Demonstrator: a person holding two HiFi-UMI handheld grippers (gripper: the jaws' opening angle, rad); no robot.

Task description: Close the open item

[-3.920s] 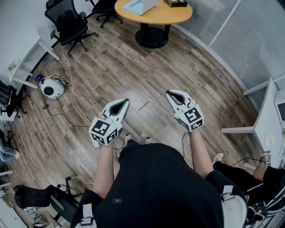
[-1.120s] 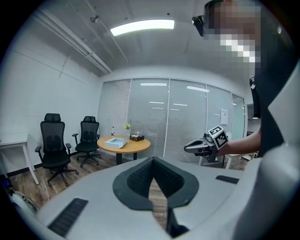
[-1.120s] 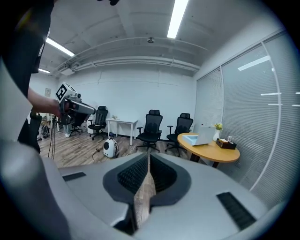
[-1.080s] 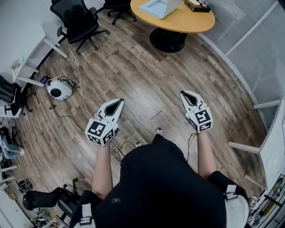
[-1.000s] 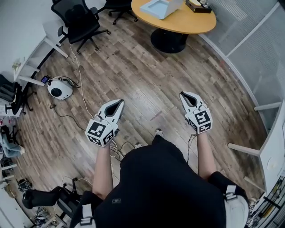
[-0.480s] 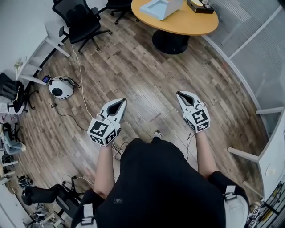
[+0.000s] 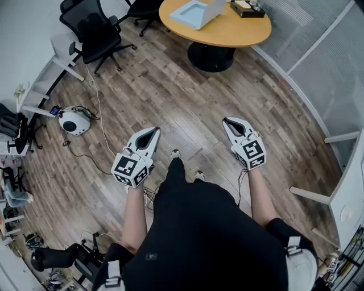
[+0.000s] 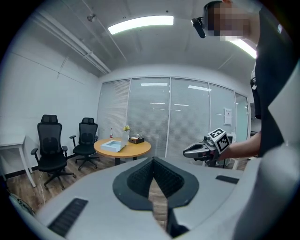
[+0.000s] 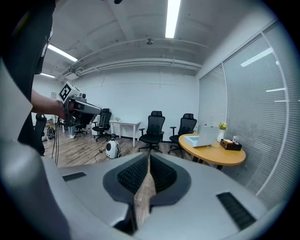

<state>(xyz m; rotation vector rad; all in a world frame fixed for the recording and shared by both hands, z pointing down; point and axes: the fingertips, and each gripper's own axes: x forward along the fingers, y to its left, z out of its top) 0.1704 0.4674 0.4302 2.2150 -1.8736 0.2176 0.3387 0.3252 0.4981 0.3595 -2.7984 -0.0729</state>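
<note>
- Two hand-held grippers are held out in front of the person over a wooden floor. They are level with each other and well apart.
- Left gripper: its jaws are closed, the ribbed pads meeting at the tips. Only floor shows through the narrow slit behind the tips, so nothing is gripped.
- Right gripper: its jaws are likewise pressed together at the tips, and it carries nothing.
- Each gripper bears a cube with square markers at its rear, next to the person's bare forearm.
- Laptop, the open item: it stands on a round wooden table at the far side of the room. Its lid is raised, and it is well apart from both grippers.
- On the same table, a dark box lies beside the laptop. The right gripper view also shows a small vase of yellow flowers there.
- Black office chairs stand left of the table, near a white desk.
- A round white device sits on the floor at the left, with a cable trailing from it.
- Slatted blinds line the curved wall to the right of the table.
</note>
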